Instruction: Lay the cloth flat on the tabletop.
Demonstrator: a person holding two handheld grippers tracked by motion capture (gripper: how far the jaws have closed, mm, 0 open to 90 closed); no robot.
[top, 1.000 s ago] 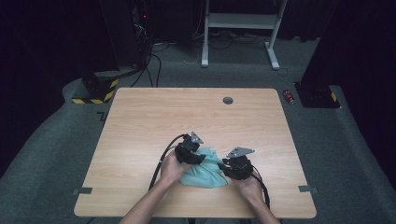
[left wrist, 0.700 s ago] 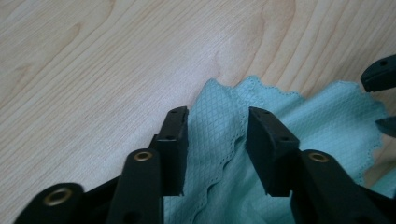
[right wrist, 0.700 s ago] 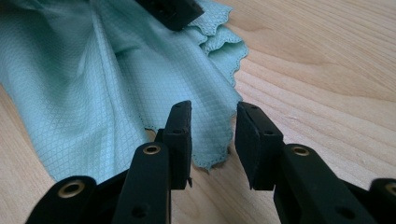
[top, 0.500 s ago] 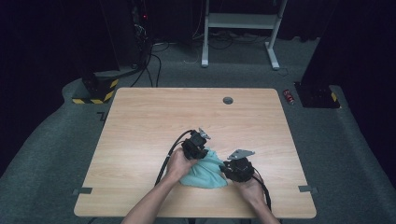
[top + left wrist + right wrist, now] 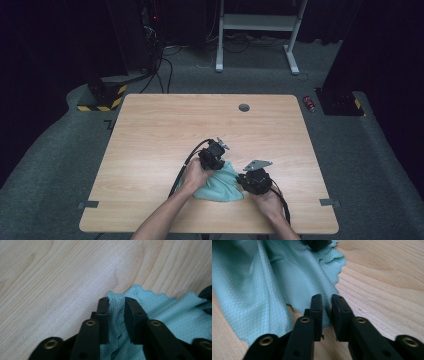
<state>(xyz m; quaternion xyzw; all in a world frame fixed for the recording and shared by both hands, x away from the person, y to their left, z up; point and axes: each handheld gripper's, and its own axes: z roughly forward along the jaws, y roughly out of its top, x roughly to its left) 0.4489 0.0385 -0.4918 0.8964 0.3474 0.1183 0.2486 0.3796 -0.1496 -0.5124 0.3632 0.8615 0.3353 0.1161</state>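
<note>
Teal waffle-weave cloth (image 5: 219, 183) lay bunched at the wooden table's (image 5: 150, 140) near edge, pinched by both grippers (left gripper (image 5: 116, 305) had shifted rightward, right gripper (image 5: 327, 301) unmoved), apparently mid-fold.

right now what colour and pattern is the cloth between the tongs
Pale teal cloth with a fine diamond-grid weave and scalloped edge; the right gripper view shows it best.

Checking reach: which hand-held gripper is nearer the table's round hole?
Left. The left hand-held gripper sits closer to the hole; the right hand-held gripper is nearer the person.
</note>
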